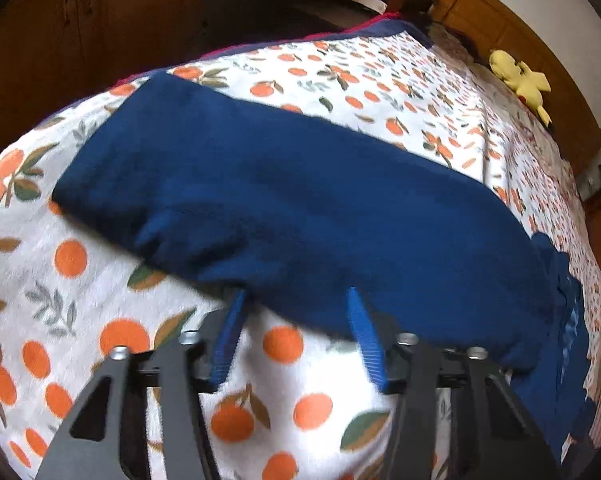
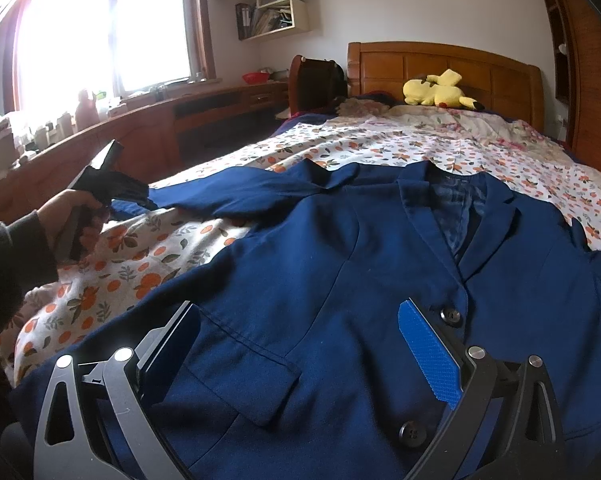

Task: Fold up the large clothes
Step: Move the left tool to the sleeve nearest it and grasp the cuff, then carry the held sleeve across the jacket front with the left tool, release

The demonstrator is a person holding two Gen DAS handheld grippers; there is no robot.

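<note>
A navy blue blazer (image 2: 340, 272) lies face up on the bed, buttoned, lapels toward the headboard. Its left sleeve (image 1: 284, 200) stretches out across the orange-print bedspread (image 1: 100, 340). My left gripper (image 1: 296, 300) is open, its blue fingertips (image 1: 236, 308) at the sleeve's near edge, not closed on it. It also shows in the right wrist view (image 2: 132, 196) at the sleeve's cuff end. My right gripper (image 2: 300, 320) is open just above the blazer's lower front, near the pocket flap (image 2: 256, 360) and buttons (image 2: 450, 316).
A yellow plush toy (image 2: 440, 90) lies by the wooden headboard (image 2: 440, 64). A wooden desk (image 2: 140, 120) runs under the window at left, with a chair (image 2: 316, 80) near the bed. The bedspread (image 2: 380, 144) extends beyond the blazer.
</note>
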